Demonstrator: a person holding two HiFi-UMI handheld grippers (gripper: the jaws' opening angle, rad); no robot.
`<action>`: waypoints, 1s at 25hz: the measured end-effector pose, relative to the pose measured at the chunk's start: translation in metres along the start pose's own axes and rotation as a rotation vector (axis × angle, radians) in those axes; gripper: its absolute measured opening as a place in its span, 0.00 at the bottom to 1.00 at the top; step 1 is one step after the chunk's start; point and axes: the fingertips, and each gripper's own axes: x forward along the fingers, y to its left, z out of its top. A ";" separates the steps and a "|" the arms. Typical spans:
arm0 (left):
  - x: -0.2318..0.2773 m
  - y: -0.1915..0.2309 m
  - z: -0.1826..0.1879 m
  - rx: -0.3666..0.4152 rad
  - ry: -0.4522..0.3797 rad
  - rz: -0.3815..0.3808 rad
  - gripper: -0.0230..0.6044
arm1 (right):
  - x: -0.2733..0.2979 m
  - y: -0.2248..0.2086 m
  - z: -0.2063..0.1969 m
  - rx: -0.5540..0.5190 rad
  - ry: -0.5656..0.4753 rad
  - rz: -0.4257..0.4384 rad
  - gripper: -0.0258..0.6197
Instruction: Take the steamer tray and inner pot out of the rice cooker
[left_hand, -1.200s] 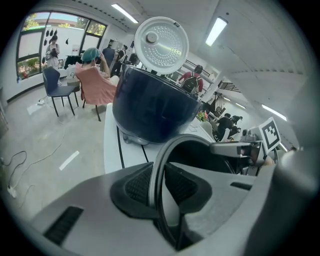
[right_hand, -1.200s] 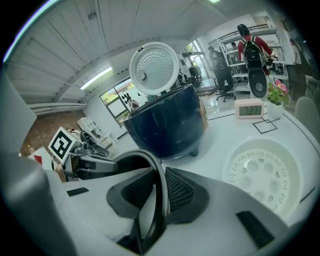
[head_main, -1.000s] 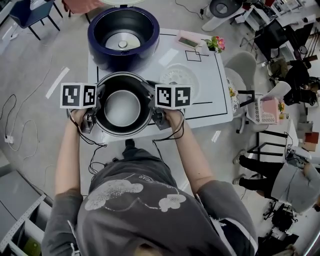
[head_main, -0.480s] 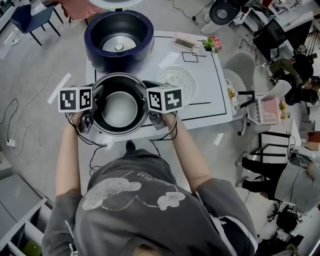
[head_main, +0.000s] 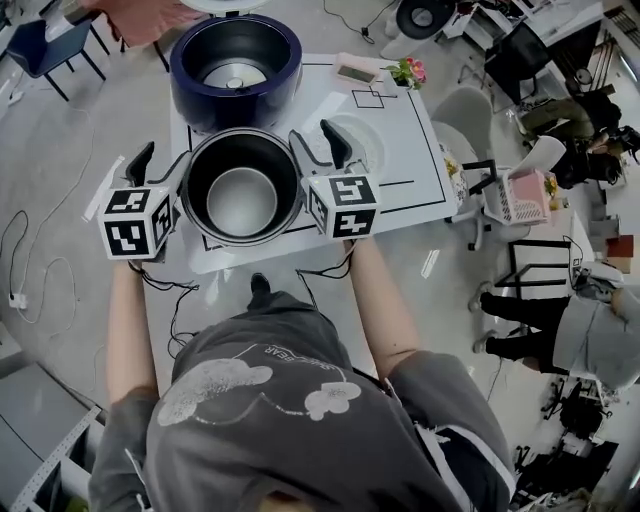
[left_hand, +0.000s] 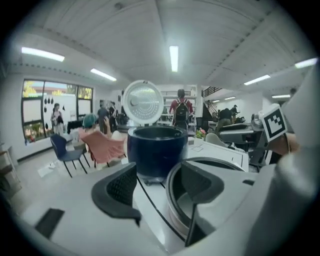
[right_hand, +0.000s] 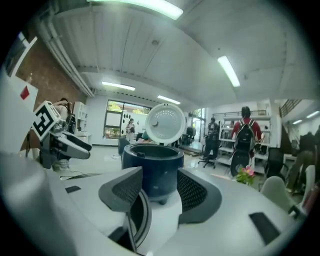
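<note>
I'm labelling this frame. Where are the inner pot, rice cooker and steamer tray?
inner pot (head_main: 242, 200), head view, its floor.
rice cooker (head_main: 235, 75), head view, the heating plate inside.
steamer tray (head_main: 366, 140), head view, its white top face.

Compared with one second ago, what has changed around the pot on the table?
Both grippers let go of the rim of the inner pot: the left gripper and the right gripper rose off its sides, jaws opening, nothing between them. The inner pot stays on the table; rice cooker and steamer tray are unchanged.
</note>
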 end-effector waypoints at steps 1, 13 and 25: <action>-0.011 0.000 0.009 0.034 -0.050 0.012 0.49 | -0.009 0.000 0.008 -0.014 -0.026 -0.040 0.40; -0.123 -0.007 0.055 0.102 -0.368 0.022 0.13 | -0.112 0.041 0.047 0.014 -0.191 -0.317 0.11; -0.185 -0.034 0.000 0.120 -0.318 -0.121 0.05 | -0.173 0.119 0.023 0.164 -0.185 -0.307 0.08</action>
